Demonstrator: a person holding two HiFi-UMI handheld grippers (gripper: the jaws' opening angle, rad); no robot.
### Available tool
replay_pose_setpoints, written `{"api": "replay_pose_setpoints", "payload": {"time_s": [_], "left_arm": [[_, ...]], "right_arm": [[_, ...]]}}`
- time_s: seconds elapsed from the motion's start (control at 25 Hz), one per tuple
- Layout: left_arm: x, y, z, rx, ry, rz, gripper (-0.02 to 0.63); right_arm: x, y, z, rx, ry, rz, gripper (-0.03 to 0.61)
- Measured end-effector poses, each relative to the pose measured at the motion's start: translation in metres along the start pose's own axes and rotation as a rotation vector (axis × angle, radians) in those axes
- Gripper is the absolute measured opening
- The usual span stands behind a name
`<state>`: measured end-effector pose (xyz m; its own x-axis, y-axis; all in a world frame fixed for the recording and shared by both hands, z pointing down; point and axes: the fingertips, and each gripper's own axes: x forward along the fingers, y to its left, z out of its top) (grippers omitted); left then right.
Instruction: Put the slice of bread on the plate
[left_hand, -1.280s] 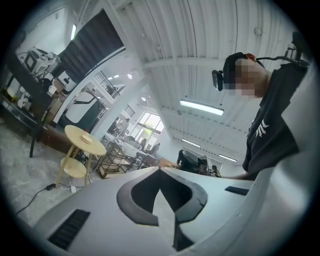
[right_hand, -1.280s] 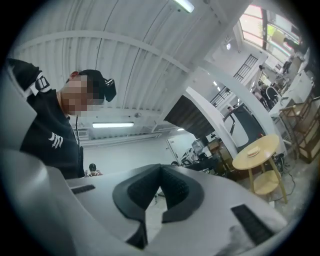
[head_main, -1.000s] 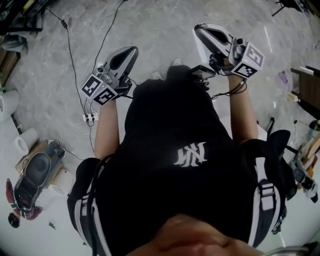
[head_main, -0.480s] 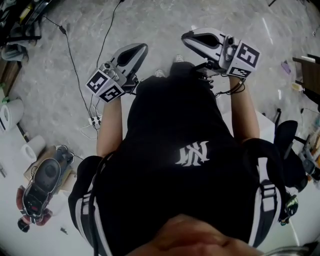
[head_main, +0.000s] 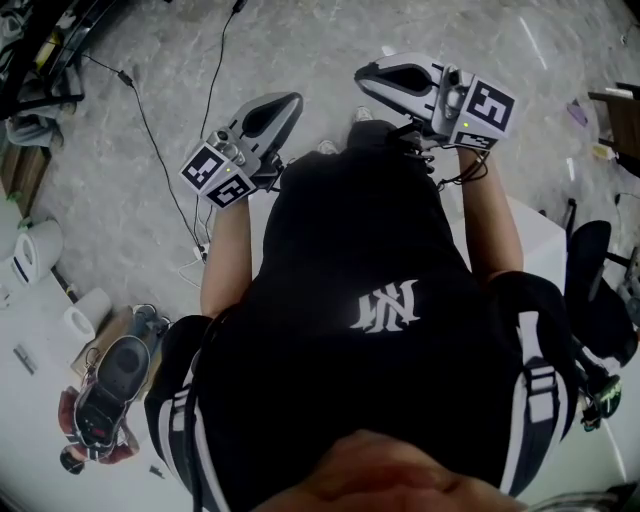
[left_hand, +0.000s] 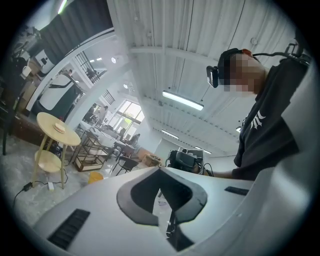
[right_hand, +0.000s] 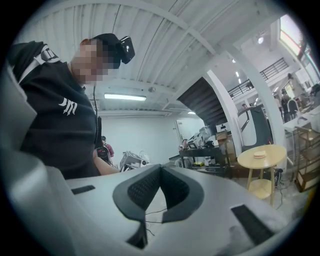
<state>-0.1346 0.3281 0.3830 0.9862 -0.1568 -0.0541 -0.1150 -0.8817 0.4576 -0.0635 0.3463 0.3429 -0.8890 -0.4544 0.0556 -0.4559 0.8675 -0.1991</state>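
Far off stands a round yellow side table (left_hand: 39, 122) with a small flat plate-like thing (left_hand: 59, 126) on its top; whether bread lies on it I cannot tell. The right gripper view shows the same table (right_hand: 274, 154) and the pale thing (right_hand: 258, 154) on it. Both grippers are held level in front of the person's black shirt. My left gripper (head_main: 290, 100) (left_hand: 160, 170) is shut with nothing between its jaws. Just as shut and bare is my right gripper (head_main: 364, 75) (right_hand: 160, 167). Each gripper view looks back at the person wearing the head camera.
Grey marbled floor (head_main: 120, 190) with a black cable (head_main: 150, 130) and a power strip lies ahead. A white table (head_main: 30, 330) at the left carries a headset (head_main: 105, 385) and a white kettle (head_main: 22, 255). Workbenches and chairs (left_hand: 102, 145) fill the room behind.
My right gripper has swung left and rolled, its marker cube now facing up more. The left gripper drifted slightly right. The floor has slid in the head view as the person turns.
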Motion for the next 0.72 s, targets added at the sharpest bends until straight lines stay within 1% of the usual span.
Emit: {"api": "replay_pose_setpoints", "payload": {"time_s": [0.28,0.56,0.72], "left_arm": [[-0.011,0.000,0.002,-0.005,0.006,-0.009,0.012],[-0.025,0.004,0.001,-0.018,0.011,0.010,0.012],[-0.032,0.008,0.007,-0.005,0.002,0.023,0.012]], "right_arm": [[0.011,0.001,0.002,-0.014,0.010,-0.023,0.002],[0.022,-0.008,0.008,-0.018,-0.009,-0.044,0.002],[0.030,-0.015,0.013,-0.026,-0.027,-0.052,0.002]]}}
